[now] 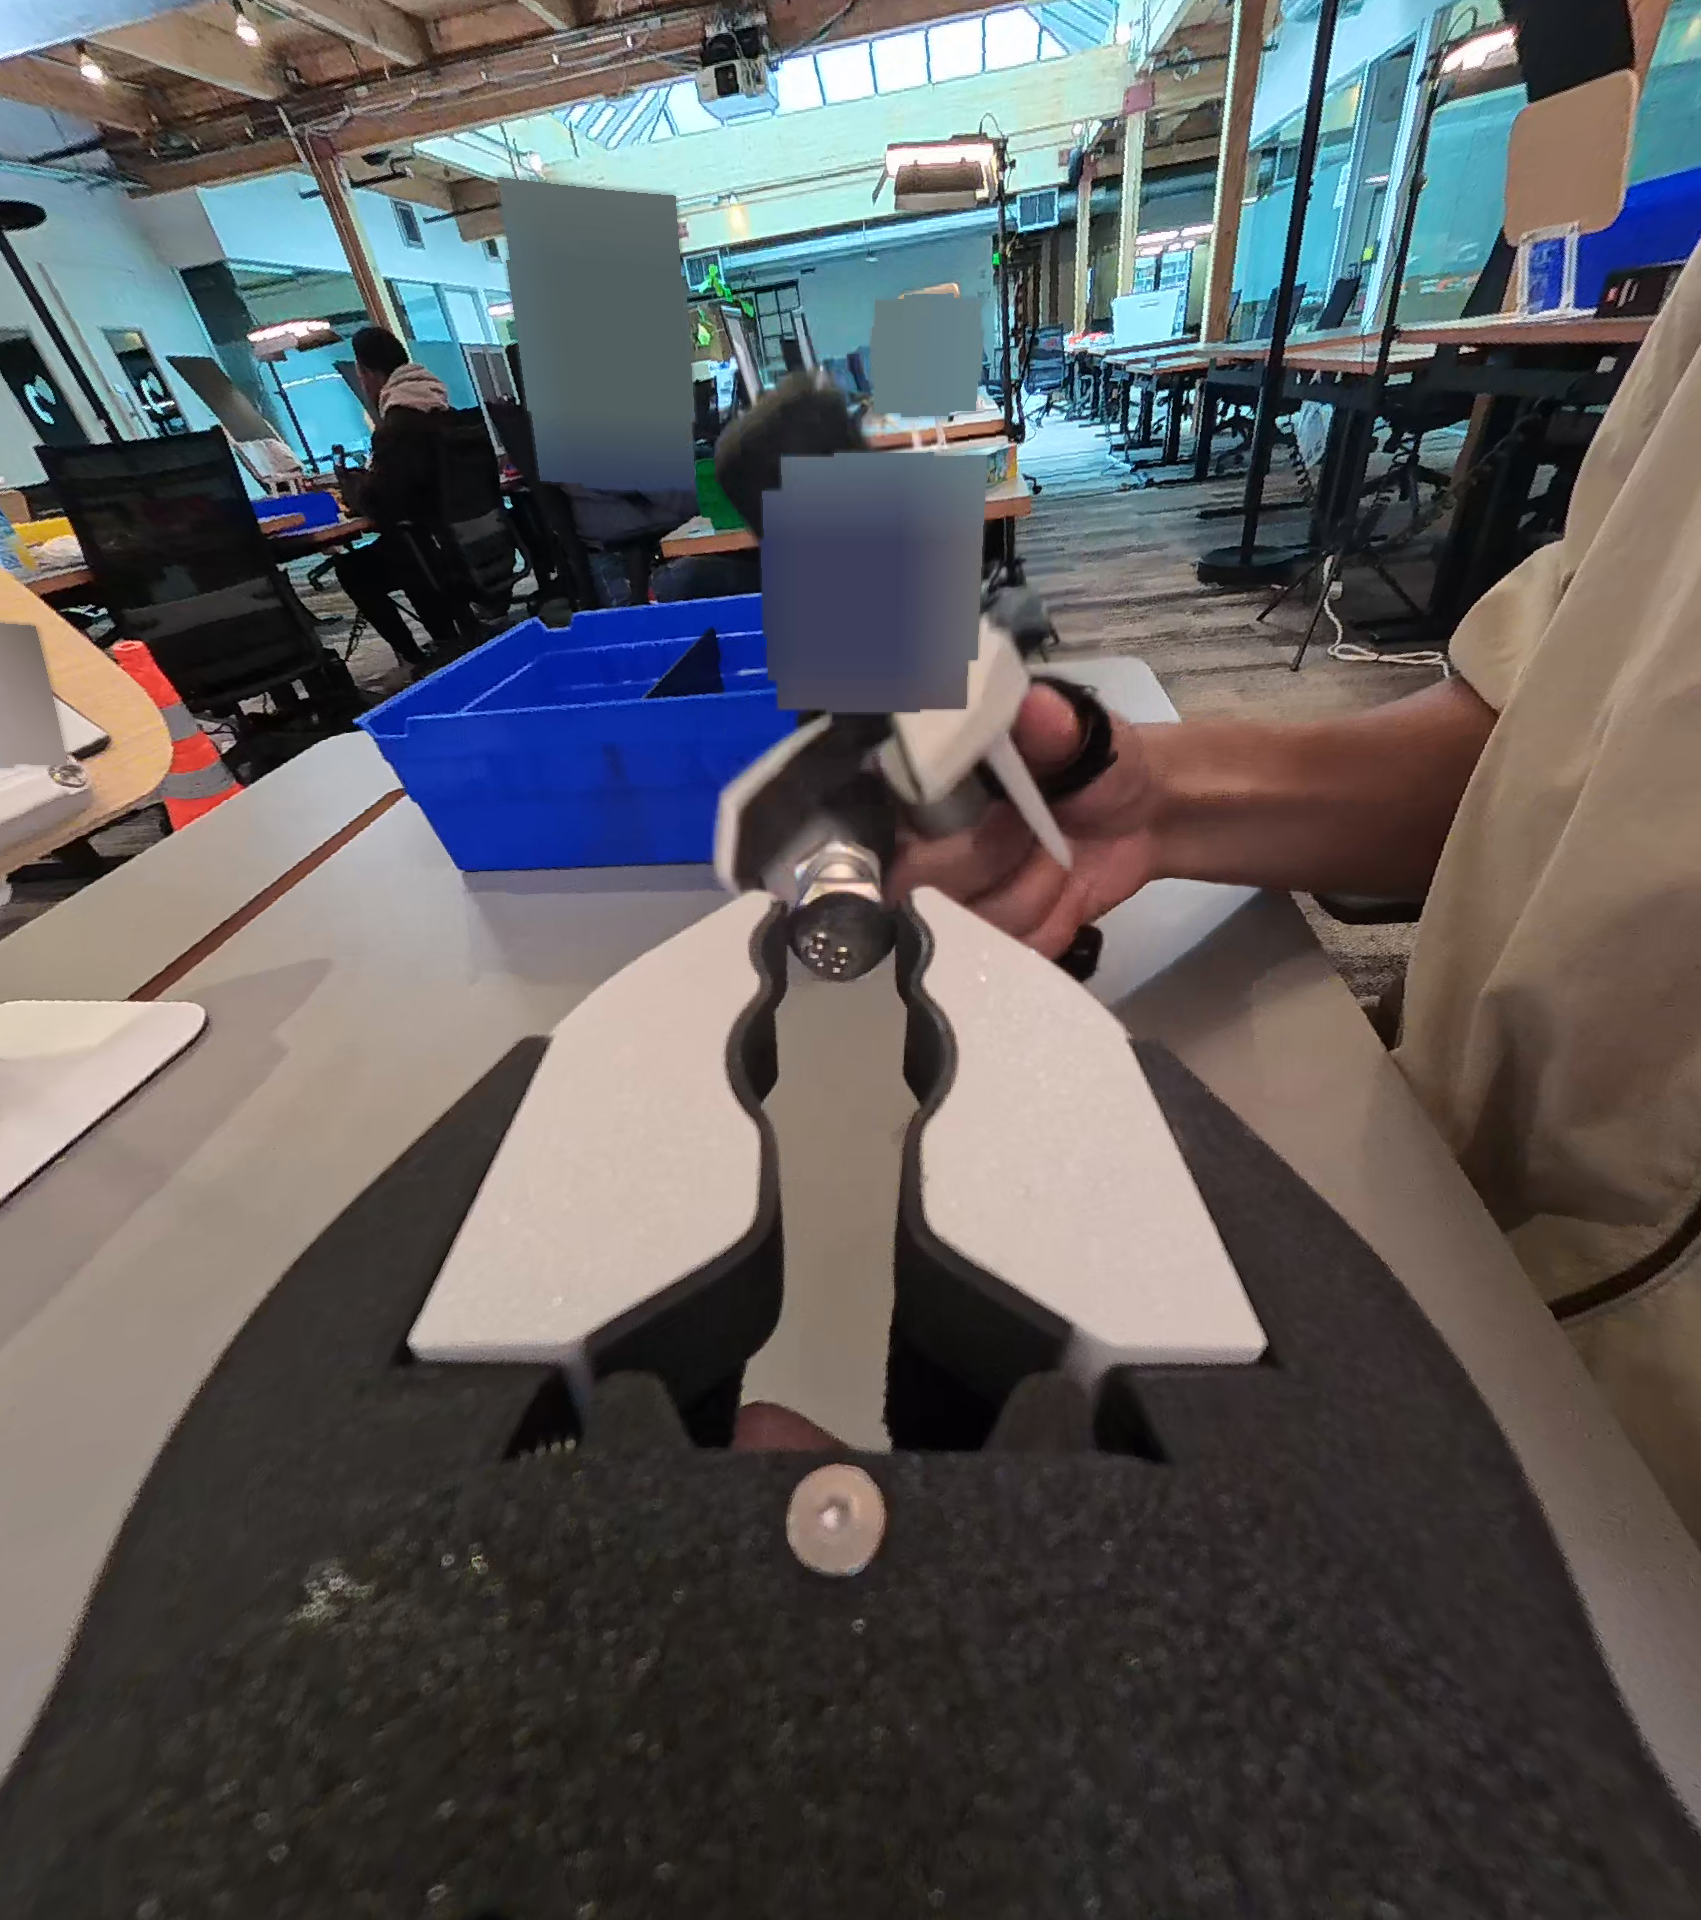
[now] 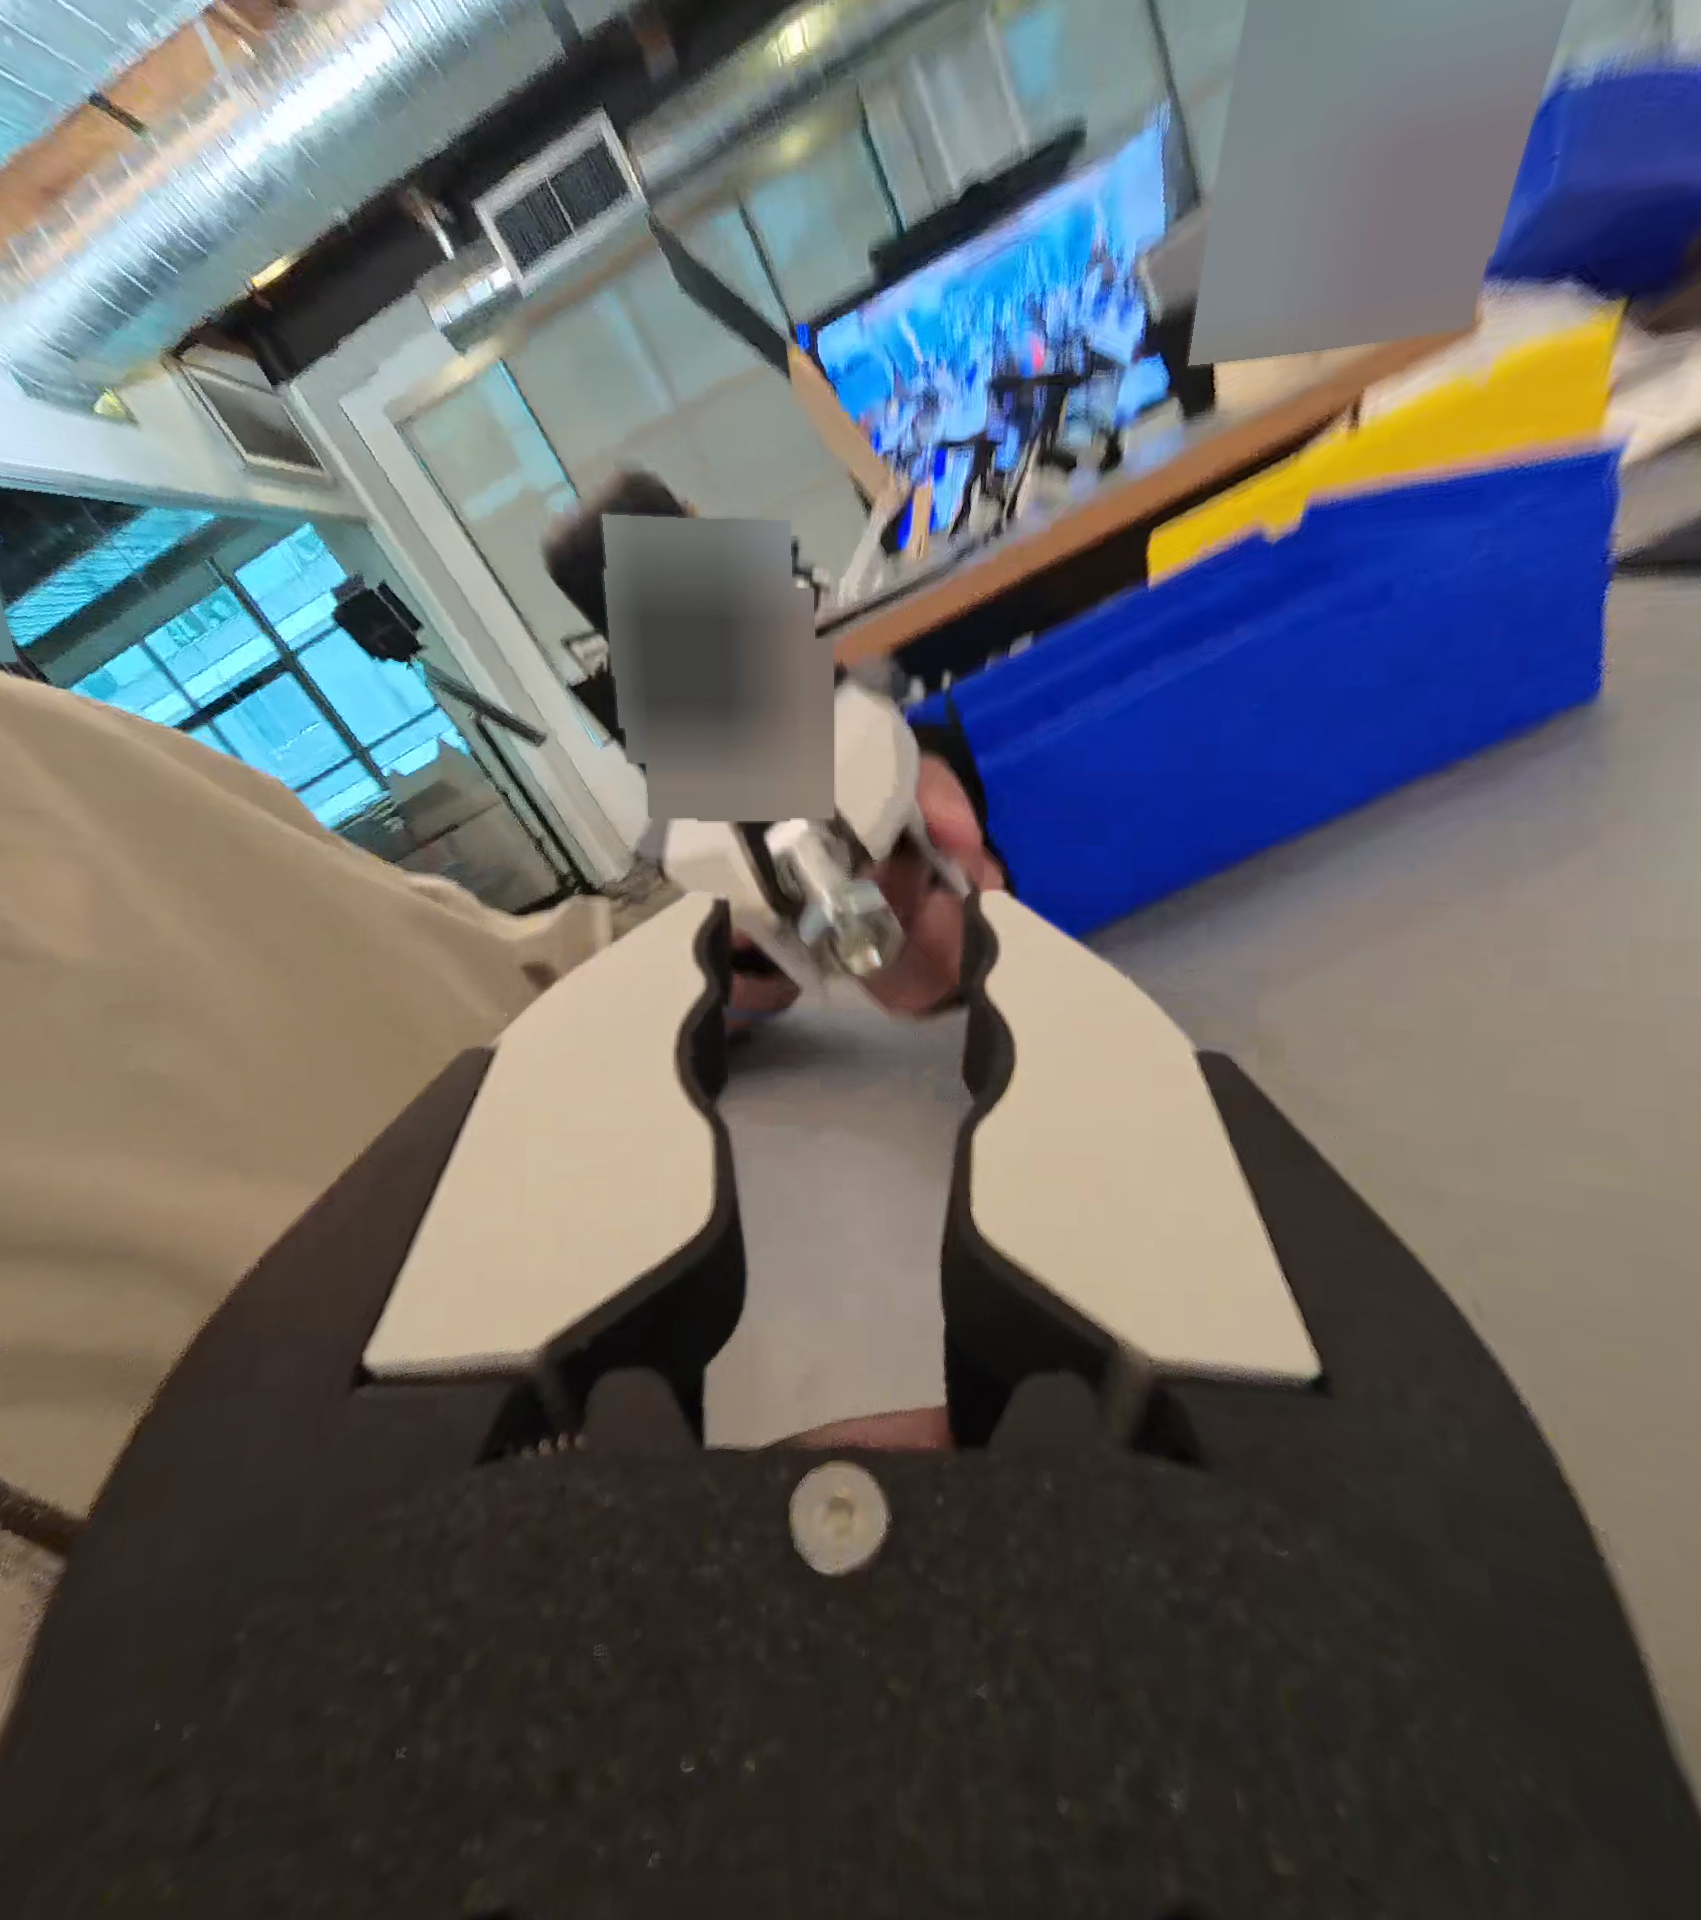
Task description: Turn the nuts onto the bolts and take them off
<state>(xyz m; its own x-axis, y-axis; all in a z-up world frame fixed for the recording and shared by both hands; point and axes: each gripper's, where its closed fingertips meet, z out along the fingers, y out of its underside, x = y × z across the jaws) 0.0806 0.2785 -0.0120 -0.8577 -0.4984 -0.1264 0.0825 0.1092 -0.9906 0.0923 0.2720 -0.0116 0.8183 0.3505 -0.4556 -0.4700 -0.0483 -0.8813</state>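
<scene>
My left gripper (image 1: pixel 841 930) is shut on the dark round head of a bolt (image 1: pixel 838 943) and holds it above the grey table (image 1: pixel 410 1039). A silver nut (image 1: pixel 830 868) sits on the bolt's shank just past my fingertips. The right gripper (image 1: pixel 825 790) faces it from the far side, blurred, its white fingers on either side of the shank. In the right wrist view the right gripper (image 2: pixel 846 935) is open, its tips standing wider than the bolt and nut (image 2: pixel 851 925) between them. The left gripper (image 2: pixel 784 842) holds the bolt's far end there.
A blue plastic bin (image 1: pixel 565 769) stands on the table behind the grippers and also shows in the right wrist view (image 2: pixel 1293 707). A white stand's base (image 1: pixel 46 1060) is at the left. The person's beige jacket (image 1: pixel 1604 831) fills the right side.
</scene>
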